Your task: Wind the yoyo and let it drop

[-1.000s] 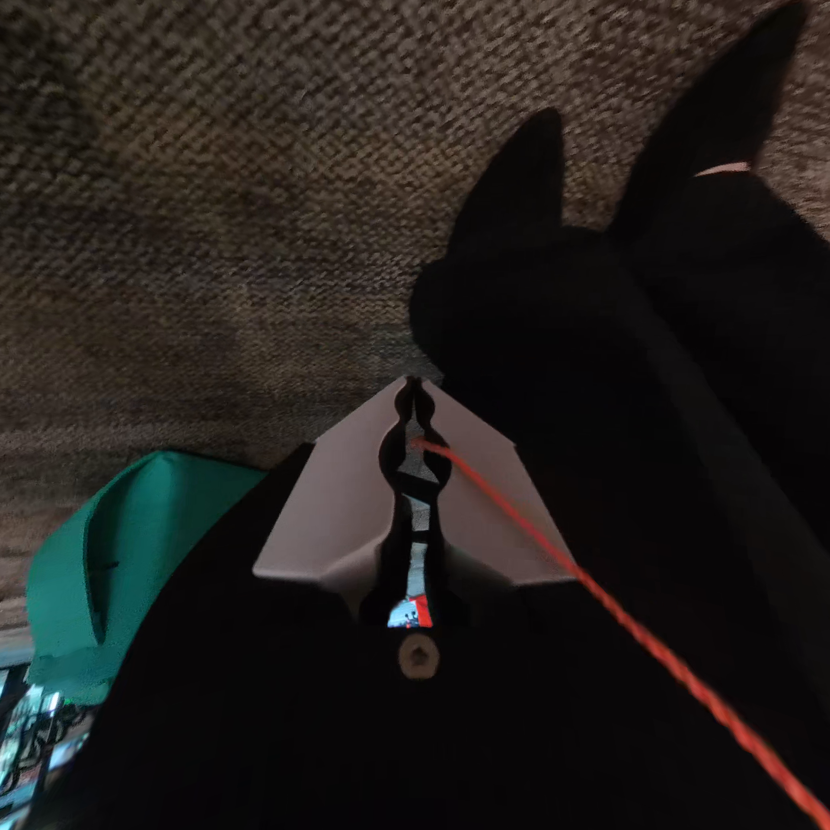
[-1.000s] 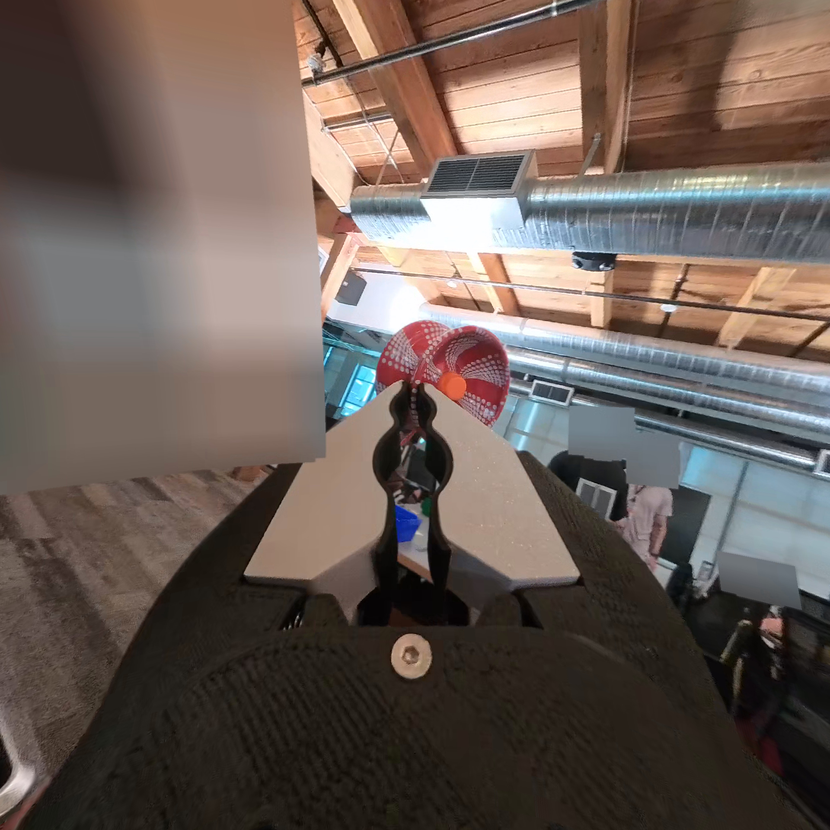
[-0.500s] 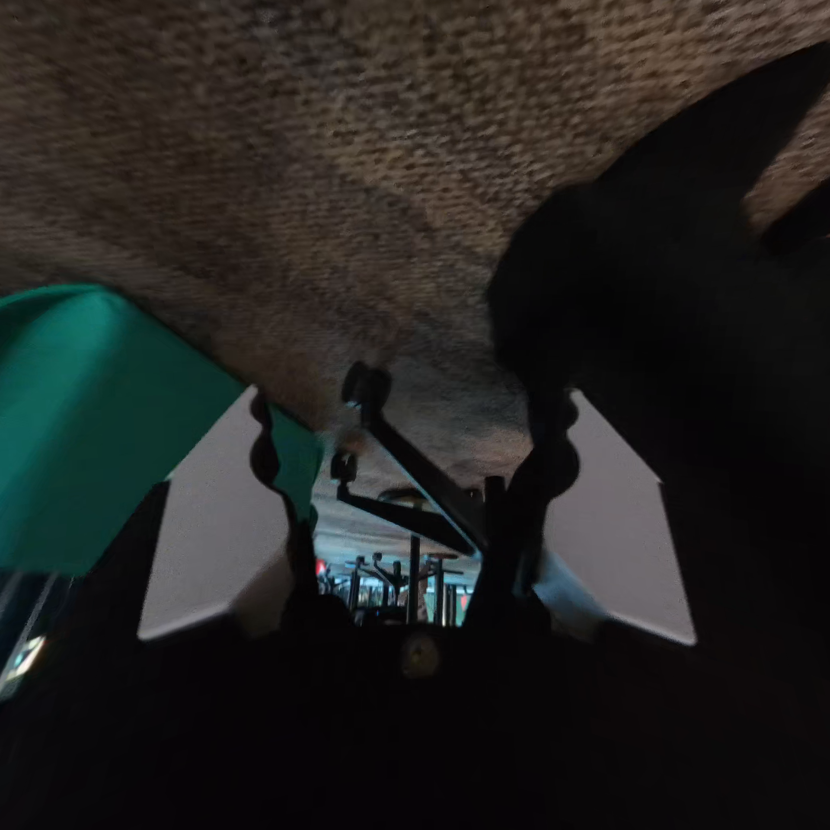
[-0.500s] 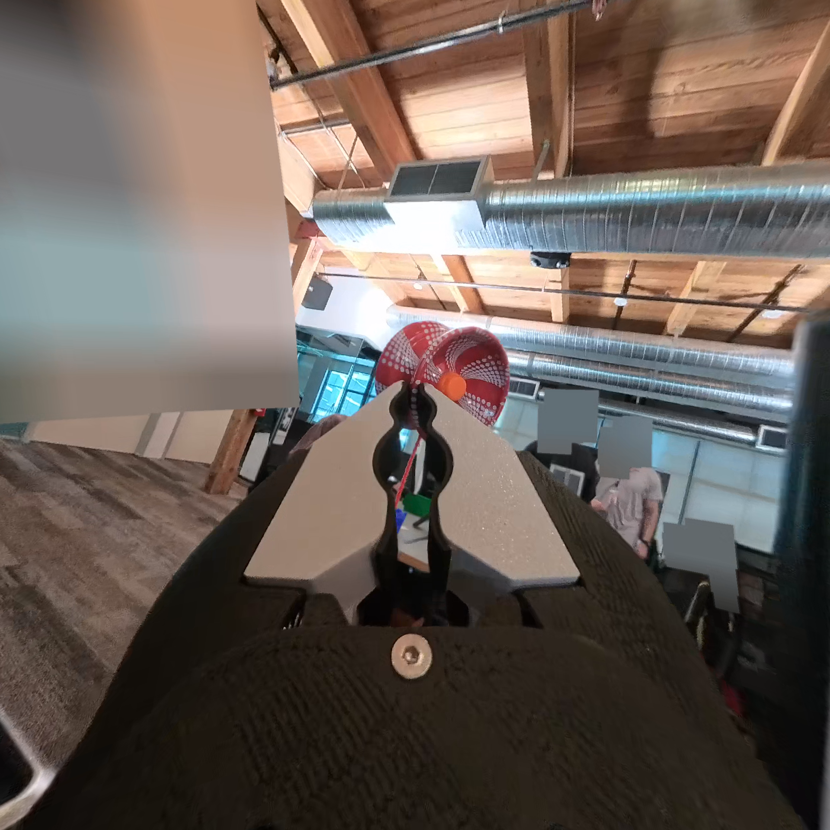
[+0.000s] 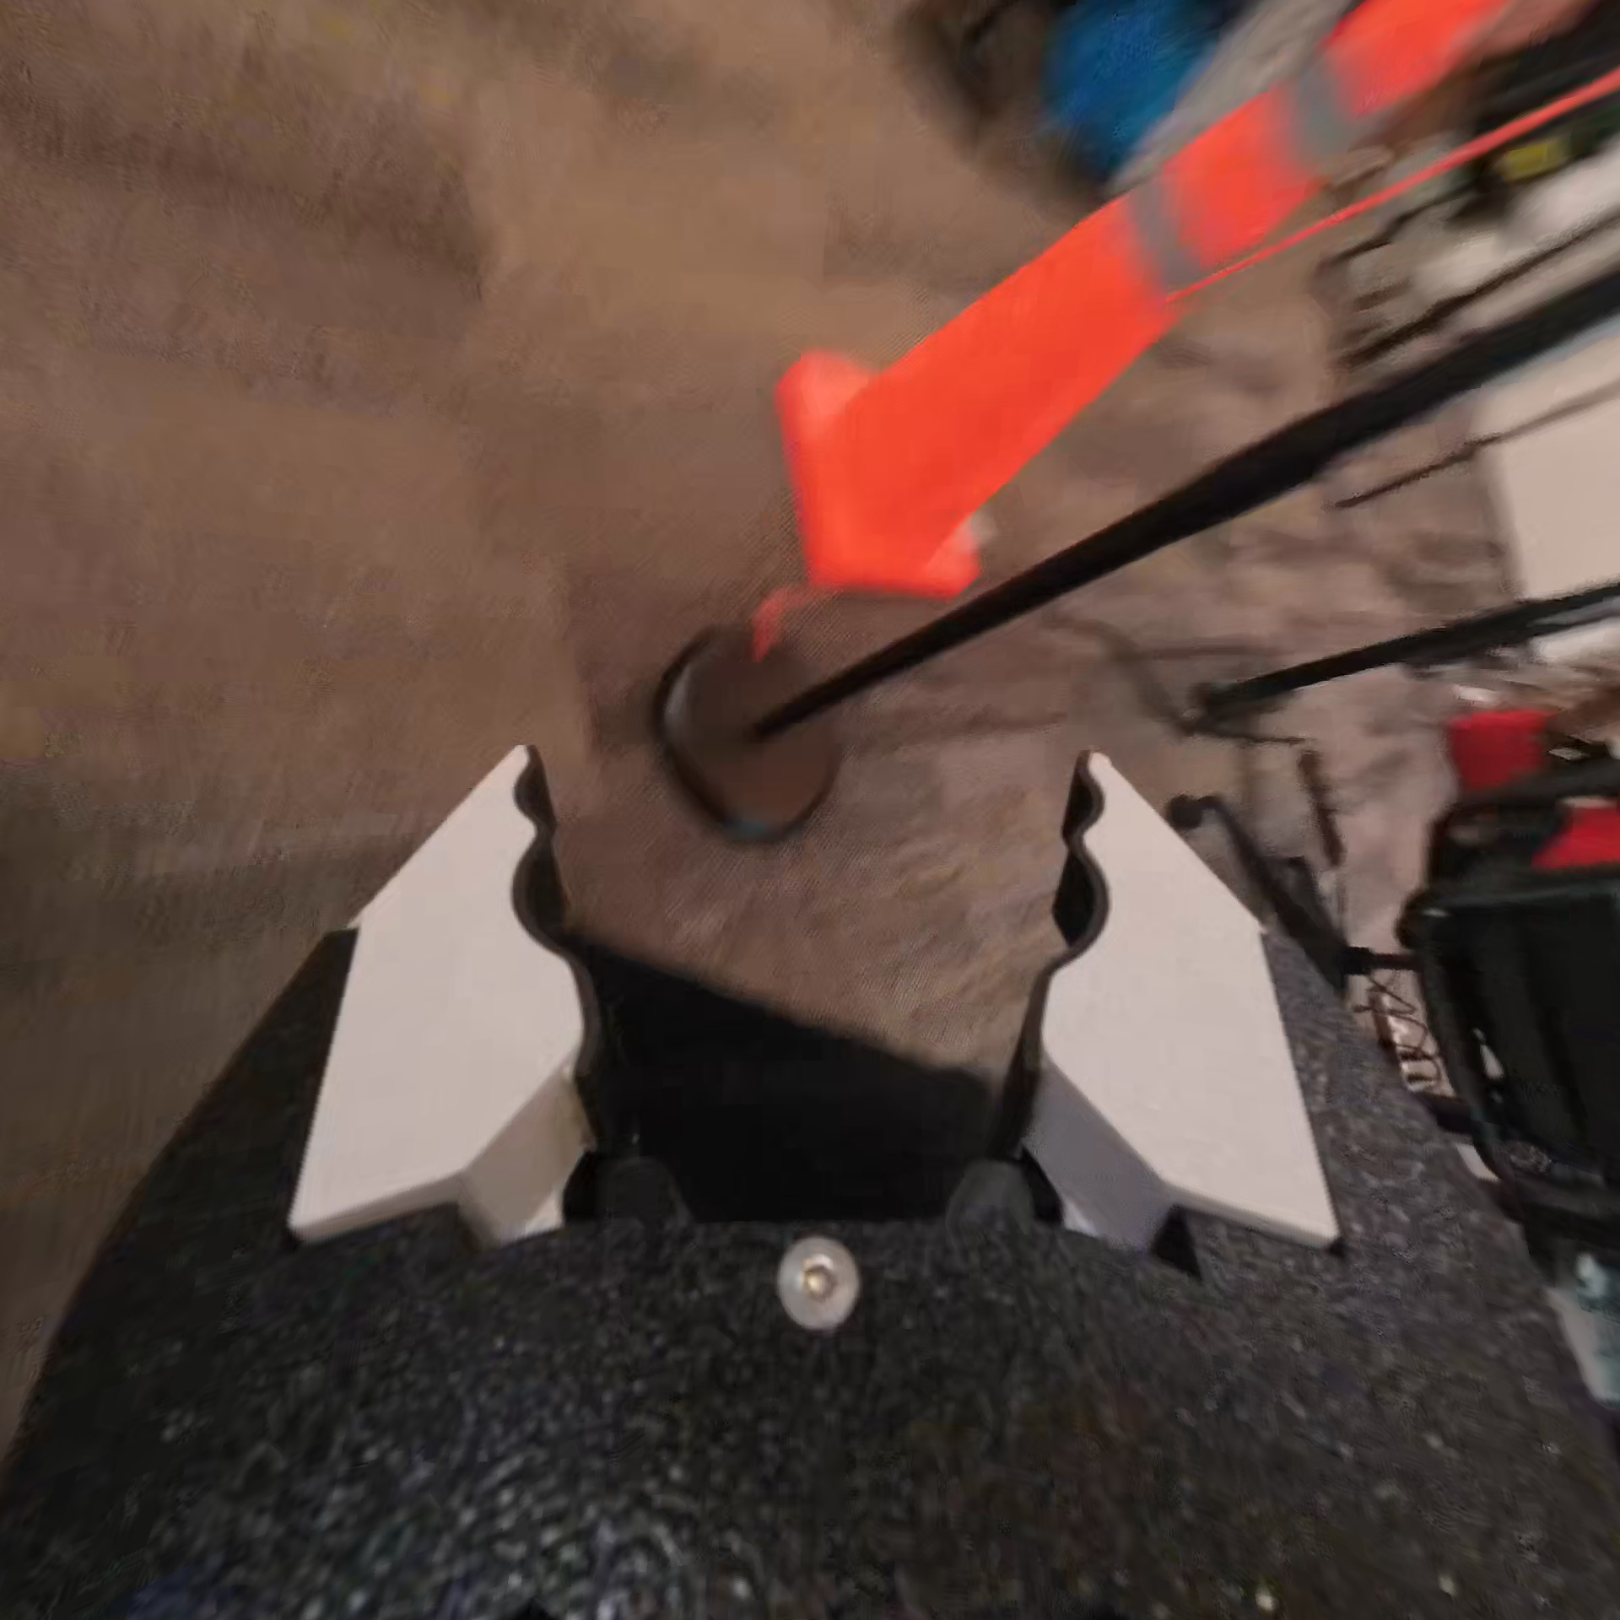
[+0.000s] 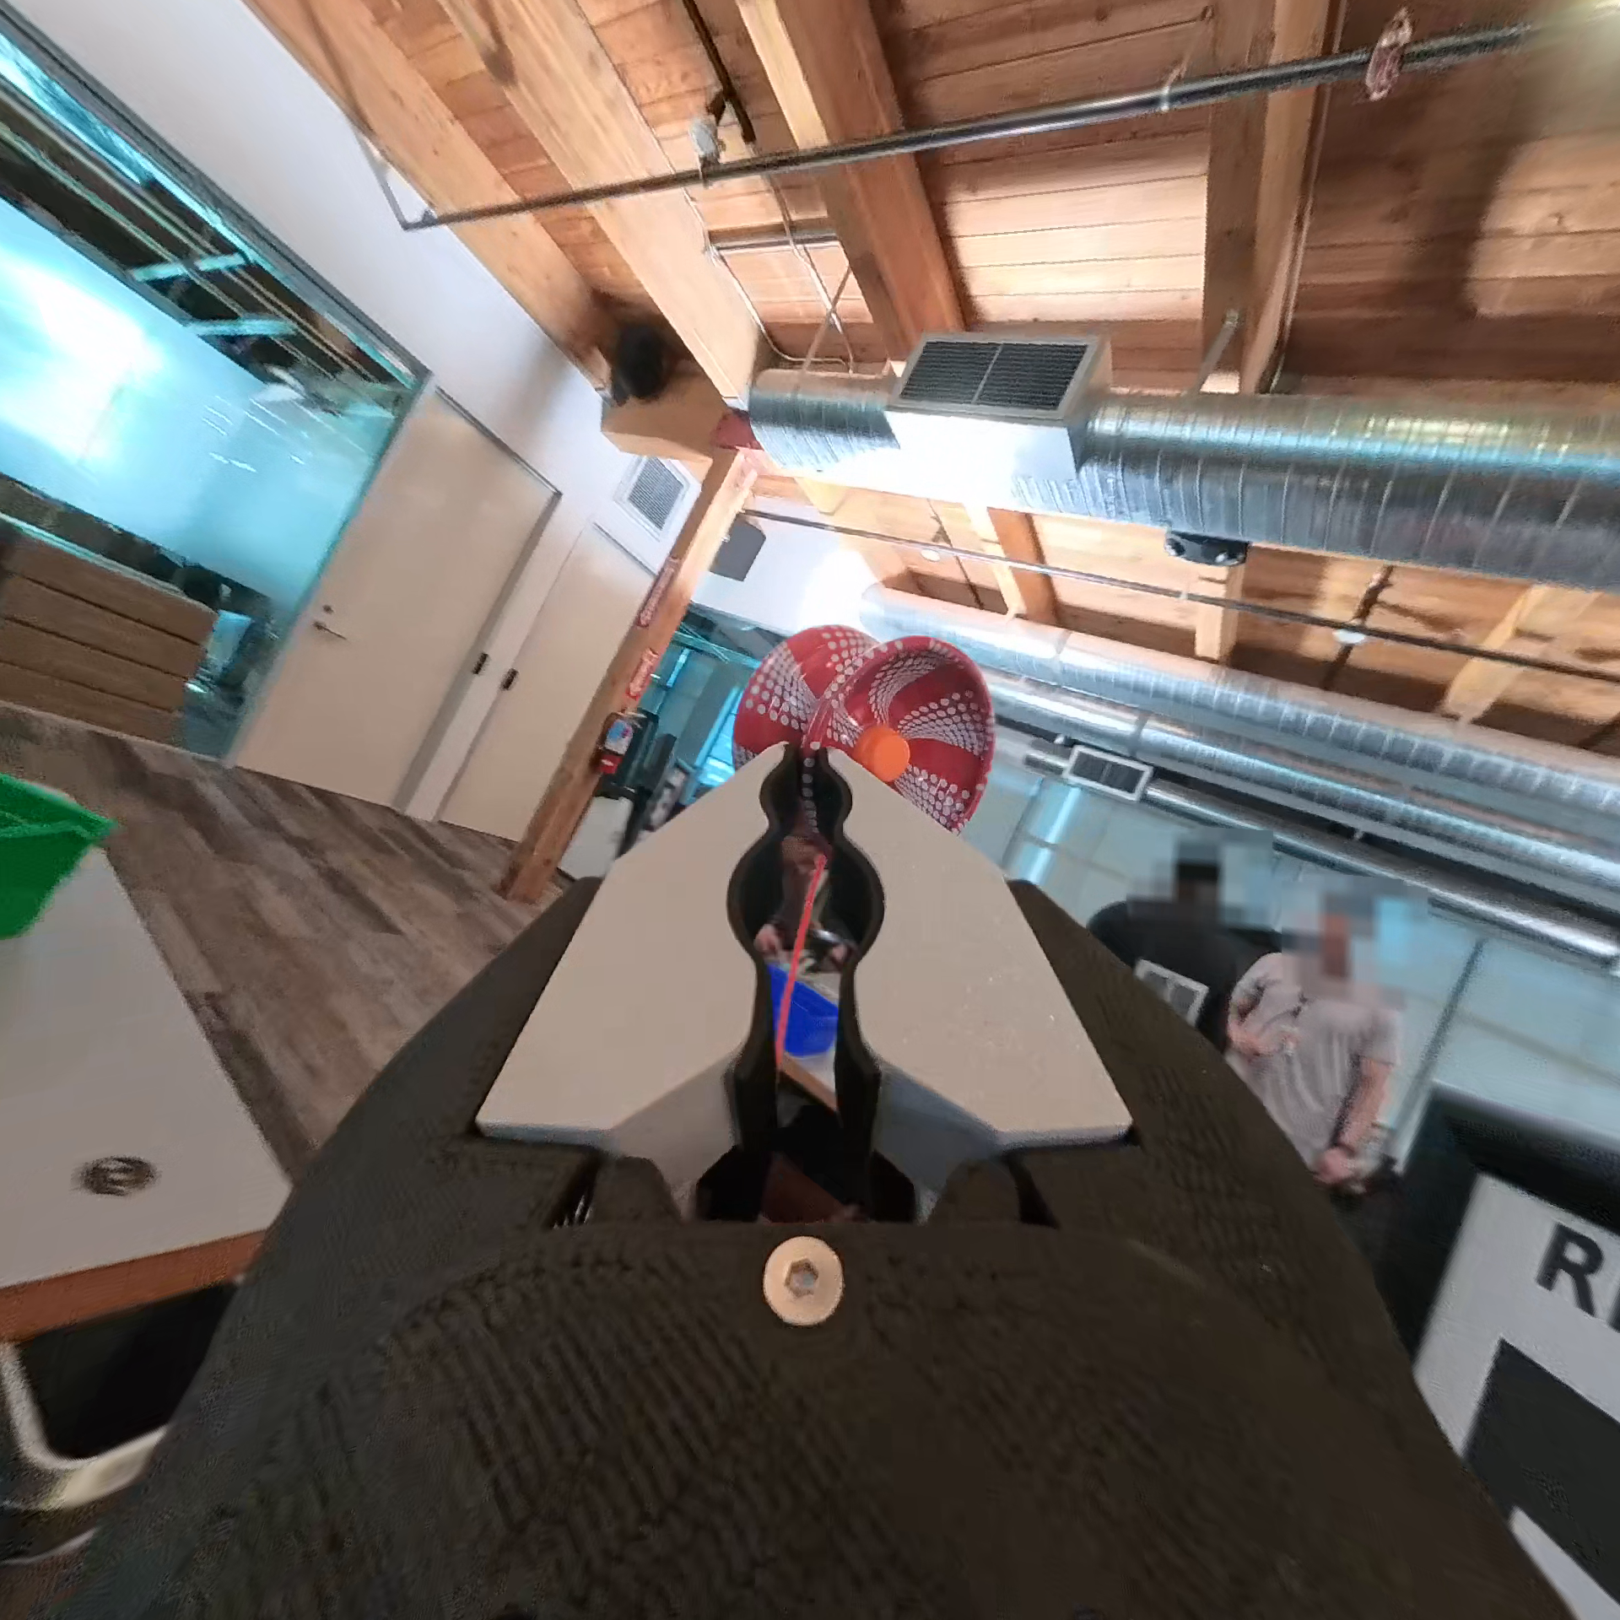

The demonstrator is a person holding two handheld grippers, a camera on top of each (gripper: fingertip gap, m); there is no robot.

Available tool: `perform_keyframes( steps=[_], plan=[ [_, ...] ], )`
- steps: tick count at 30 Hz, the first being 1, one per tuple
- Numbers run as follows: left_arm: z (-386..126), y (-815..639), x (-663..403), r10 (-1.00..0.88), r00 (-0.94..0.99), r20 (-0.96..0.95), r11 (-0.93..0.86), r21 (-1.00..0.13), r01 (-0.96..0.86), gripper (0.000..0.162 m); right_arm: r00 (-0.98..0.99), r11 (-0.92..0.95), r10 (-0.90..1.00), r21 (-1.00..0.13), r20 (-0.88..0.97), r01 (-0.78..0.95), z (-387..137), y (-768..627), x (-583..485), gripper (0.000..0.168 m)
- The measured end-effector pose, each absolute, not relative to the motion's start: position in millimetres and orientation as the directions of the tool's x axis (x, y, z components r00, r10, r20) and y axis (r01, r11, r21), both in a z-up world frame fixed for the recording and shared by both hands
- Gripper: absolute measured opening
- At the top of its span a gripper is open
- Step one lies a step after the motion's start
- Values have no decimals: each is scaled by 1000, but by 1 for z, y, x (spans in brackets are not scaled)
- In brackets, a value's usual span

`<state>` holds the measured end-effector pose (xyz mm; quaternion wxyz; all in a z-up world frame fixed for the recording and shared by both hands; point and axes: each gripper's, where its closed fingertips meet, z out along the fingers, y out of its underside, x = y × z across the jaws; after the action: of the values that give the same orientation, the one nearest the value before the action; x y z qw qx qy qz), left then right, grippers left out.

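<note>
My right gripper (image 6: 811, 761) points upward toward the ceiling, and its two white fingers (image 6: 649, 982) are clenched at the tips on the yoyo (image 6: 868, 723), pinching it in the groove between its two halves. The yoyo is red with white dotted swirls and an orange hub (image 6: 884, 754); it sits just past the fingertips, its cupped right half facing me. A thin red string (image 6: 799, 947) hangs from the pinch point down through the narrow gap between the fingers.

My left gripper (image 5: 806, 771) tilts down toward the floor with its jaws spread wide and nothing between them. The view is badly blurred. Past the tips, on the brown carpet (image 5: 307, 394), lies a dark round disc (image 5: 745, 745) with a black rod (image 5: 1183, 517) slanting up to the right from it. Just beyond stands an orange traffic cone (image 5: 991, 412), stretched toward the far right corner. A thin red line (image 5: 1403, 175) crosses that corner; I cannot tell for certain whether it is the string.

Beyond the right gripper I see a wooden beam ceiling (image 6: 1052, 175), a silver duct (image 6: 1359, 473), a white table (image 6: 96, 1052) at near left with a green bin (image 6: 39, 841) on it, and two people (image 6: 1306, 1043) at the far right.
</note>
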<state>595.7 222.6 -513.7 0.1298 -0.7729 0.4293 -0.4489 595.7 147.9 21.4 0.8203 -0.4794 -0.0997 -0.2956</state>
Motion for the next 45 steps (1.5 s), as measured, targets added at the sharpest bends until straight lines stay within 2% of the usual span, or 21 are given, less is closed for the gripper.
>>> perform_keyframes(
  steps=[2,4,7,10,14,18,21,26,28,30,34,37,42,45],
  plan=[
    [-394,185,613,-847,-30,531,-476,-782,-403,112,856,401,-326,-762,400,509,34,128,579,0],
    [-299,152,601,-903,-209,376,-320,-911,-260,108,896,416,-268,-797,353,438,34,111,566,0],
    [-201,106,560,-902,-383,196,-184,-981,-68,92,945,423,-172,-846,277,325,17,86,543,0],
    [-150,72,527,-866,-489,106,-129,-992,13,86,971,414,-88,-878,223,239,-2,73,522,1],
    [-138,49,505,-772,-611,173,-185,-982,-44,86,986,409,17,-901,163,142,-25,65,497,1],
    [-154,45,496,-712,-673,201,-203,-976,-77,71,986,387,96,-918,137,90,-45,67,476,1],
    [-153,34,495,-618,-746,249,-257,-960,-107,54,986,386,117,-920,122,67,-53,72,467,1],
    [-166,32,498,-547,-793,269,-219,-960,-175,2,981,406,169,-914,93,16,-58,72,470,1],
    [-172,40,500,-547,-791,273,-186,-961,-203,0,964,415,236,-910,118,9,-64,72,466,1],
    [-179,62,509,-623,-740,256,-135,-966,-220,0,923,420,327,-906,204,51,-73,73,451,0],
    [-174,111,513,-732,-629,260,-130,-960,-247,0,797,344,424,-891,430,298,-107,76,429,0],
    [-159,141,509,-792,-567,227,-125,-969,-215,0,729,229,451,-857,514,462,-139,88,428,1],
    [-118,141,485,-719,-607,339,-289,-940,-182,0,727,64,314,-778,610,625,-165,115,453,1],
    [-119,127,479,-713,-618,330,-243,-944,-224,0,779,24,169,-793,604,609,-159,127,473,1]
  ],
)
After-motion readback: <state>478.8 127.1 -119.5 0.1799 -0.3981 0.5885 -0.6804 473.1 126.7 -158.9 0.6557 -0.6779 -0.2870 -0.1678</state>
